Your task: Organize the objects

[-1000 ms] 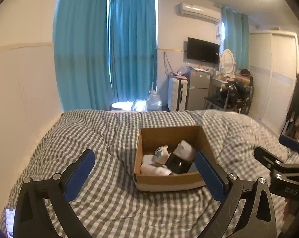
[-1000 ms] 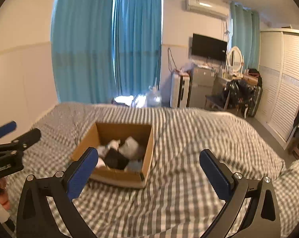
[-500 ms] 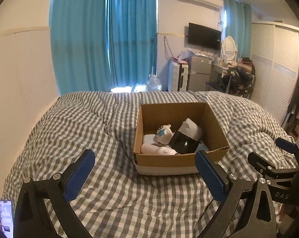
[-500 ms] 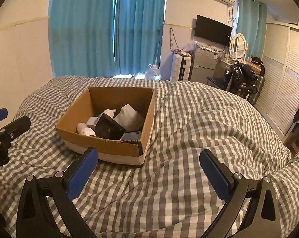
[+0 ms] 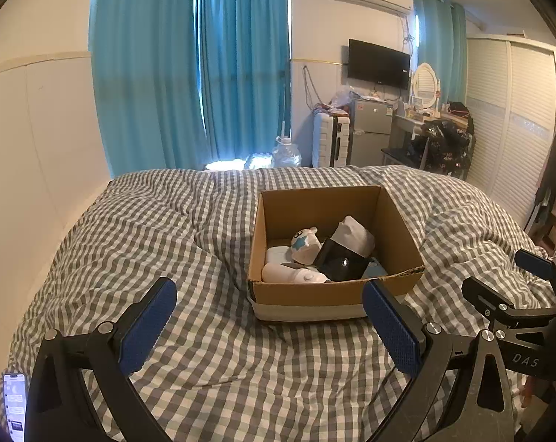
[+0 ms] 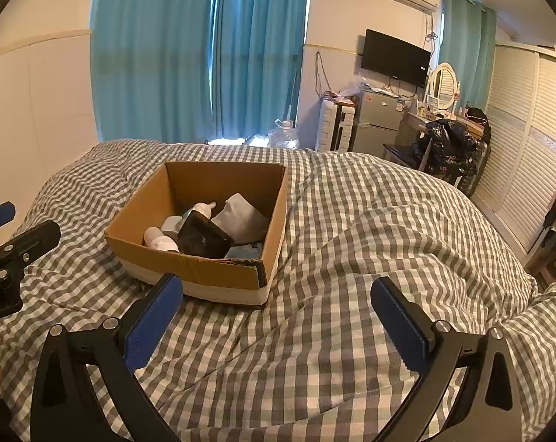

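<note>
A brown cardboard box point(image 5: 314, 296) point(image 6: 189, 265) sits on the grey checked bedcover point(image 5: 167, 243) point(image 6: 370, 221). Inside lie a white bottle point(image 5: 294, 274) point(image 6: 160, 241), a small white plush toy point(image 5: 305, 245), a black pouch point(image 5: 342, 263) point(image 6: 204, 239) and a grey-white cloth item point(image 5: 353, 234) point(image 6: 241, 217). My left gripper point(image 5: 270, 316) is open, empty, hovering just before the box's near wall. My right gripper point(image 6: 278, 311) is open and empty, to the right of the box's near corner. Each gripper shows at the other view's edge.
A phone point(image 5: 14, 407) lies on the bed at the lower left. Beyond the bed stand blue curtains point(image 5: 237, 66), a water jug point(image 5: 287, 153), a suitcase point(image 5: 331, 143), a small fridge point(image 5: 370, 129) and a cluttered desk point(image 5: 440, 136). A white wardrobe point(image 6: 528, 147) lines the right wall.
Both cameras have tilted downward and come slightly closer to the box, so more of its inside shows. Both grippers stay open and empty. The objects in the box have not moved.
</note>
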A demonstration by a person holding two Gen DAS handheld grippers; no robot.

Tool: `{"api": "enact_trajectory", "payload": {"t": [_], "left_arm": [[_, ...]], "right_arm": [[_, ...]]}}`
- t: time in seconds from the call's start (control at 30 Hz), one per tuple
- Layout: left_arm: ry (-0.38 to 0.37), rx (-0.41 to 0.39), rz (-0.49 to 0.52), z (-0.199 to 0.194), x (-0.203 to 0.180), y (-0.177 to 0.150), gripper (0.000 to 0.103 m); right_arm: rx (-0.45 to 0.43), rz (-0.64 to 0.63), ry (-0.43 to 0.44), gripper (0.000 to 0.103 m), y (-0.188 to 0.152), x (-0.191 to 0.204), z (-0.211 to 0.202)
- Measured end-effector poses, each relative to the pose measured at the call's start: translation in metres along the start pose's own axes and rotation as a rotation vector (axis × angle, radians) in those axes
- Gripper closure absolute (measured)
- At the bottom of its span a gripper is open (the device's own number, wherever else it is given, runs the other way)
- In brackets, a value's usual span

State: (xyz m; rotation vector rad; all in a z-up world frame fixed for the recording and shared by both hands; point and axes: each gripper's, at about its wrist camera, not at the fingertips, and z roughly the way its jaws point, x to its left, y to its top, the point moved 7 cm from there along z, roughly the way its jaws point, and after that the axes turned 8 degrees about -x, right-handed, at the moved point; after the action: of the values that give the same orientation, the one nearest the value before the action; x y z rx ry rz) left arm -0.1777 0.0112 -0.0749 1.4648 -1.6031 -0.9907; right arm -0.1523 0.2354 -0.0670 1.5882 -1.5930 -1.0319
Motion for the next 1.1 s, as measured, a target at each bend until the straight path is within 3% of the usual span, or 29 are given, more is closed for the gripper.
{"api": "enact_trajectory", "payload": {"t": [1.1], "left_arm": [[0.003,0.012,-0.001,0.0016,0.0014,-0.0023,0.000]], "right_arm": [[0.020,0.003,-0.013,0.000,-0.0039,0.0020,0.0039]]}}
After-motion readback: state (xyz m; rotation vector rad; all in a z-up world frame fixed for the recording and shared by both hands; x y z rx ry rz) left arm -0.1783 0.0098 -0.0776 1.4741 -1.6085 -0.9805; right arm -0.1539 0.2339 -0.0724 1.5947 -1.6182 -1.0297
